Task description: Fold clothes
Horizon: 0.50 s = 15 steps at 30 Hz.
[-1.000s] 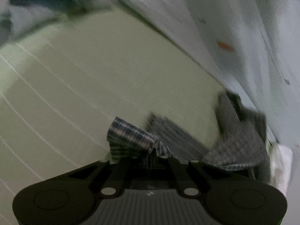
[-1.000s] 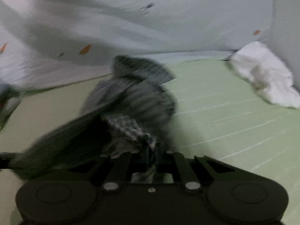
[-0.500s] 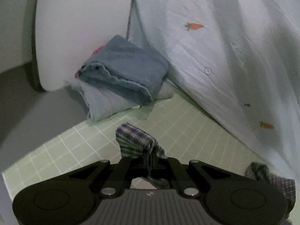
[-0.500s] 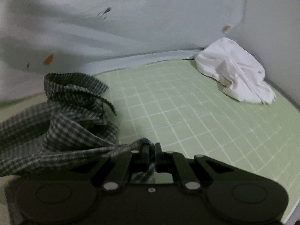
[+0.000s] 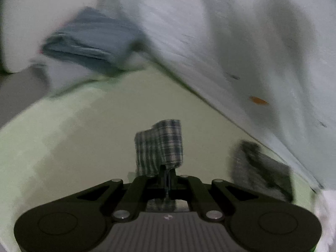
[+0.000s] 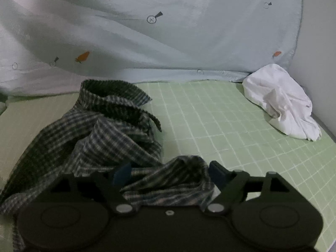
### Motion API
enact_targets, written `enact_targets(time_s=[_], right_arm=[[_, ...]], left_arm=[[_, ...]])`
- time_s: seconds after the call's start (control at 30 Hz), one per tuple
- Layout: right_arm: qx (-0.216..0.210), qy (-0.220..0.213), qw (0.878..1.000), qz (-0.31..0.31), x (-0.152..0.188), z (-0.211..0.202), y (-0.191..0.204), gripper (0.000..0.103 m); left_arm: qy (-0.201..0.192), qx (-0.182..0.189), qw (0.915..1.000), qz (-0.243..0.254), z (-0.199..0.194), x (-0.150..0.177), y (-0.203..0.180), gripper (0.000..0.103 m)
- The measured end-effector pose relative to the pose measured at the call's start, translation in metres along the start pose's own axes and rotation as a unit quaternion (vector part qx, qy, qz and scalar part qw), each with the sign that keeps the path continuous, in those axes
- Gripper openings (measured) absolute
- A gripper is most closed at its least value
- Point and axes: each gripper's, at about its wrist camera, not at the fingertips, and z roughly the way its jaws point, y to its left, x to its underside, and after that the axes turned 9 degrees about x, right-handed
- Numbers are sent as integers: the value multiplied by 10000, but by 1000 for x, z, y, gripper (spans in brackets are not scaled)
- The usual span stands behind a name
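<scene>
A dark plaid shirt lies crumpled on the green grid mat in the right wrist view. My right gripper has its jaws opening wide; a fold of the plaid cloth lies loose between the blue pads, which do not press on it. In the blurred left wrist view my left gripper is shut on another corner of the plaid shirt, which stands up above the fingertips over the mat. More of the shirt shows as a dark blur at the right.
A pale blue sheet with carrot prints hangs along the back of the mat. A crumpled white garment lies at the mat's far right corner. Folded blue clothes are stacked at the far left in the left wrist view.
My right gripper has opened and let go of the plaid cloth, which now lies slack between its pads. My left gripper keeps its grip and has risen, its view now blurred.
</scene>
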Motion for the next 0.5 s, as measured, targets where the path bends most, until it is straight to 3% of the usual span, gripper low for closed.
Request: enact_targets(time_s=[0.13, 0.17, 0.2, 0.27, 0.33, 0.5], right_arm=[[84, 112, 9998, 136, 1, 3, -6, 83], [104, 130, 9997, 168, 1, 3, -8, 83], [124, 147, 9996, 201, 1, 3, -10, 83], [113, 127, 9997, 195, 1, 1, -11, 83], [62, 64, 9999, 136, 1, -4, -11, 84], [-236, -209, 9994, -165, 2, -21, -1, 85]], left_arm=[[677, 1169, 9907, 146, 14, 21, -31, 3], [878, 1260, 9879, 232, 19, 27, -38, 11], [1073, 1295, 9852, 340, 24, 34, -45, 17], [1257, 1198, 9835, 507, 29, 43, -51, 49], [1335, 1113, 9832, 550, 29, 48, -51, 65], [1095, 784, 9906, 240, 16, 48, -34, 77]])
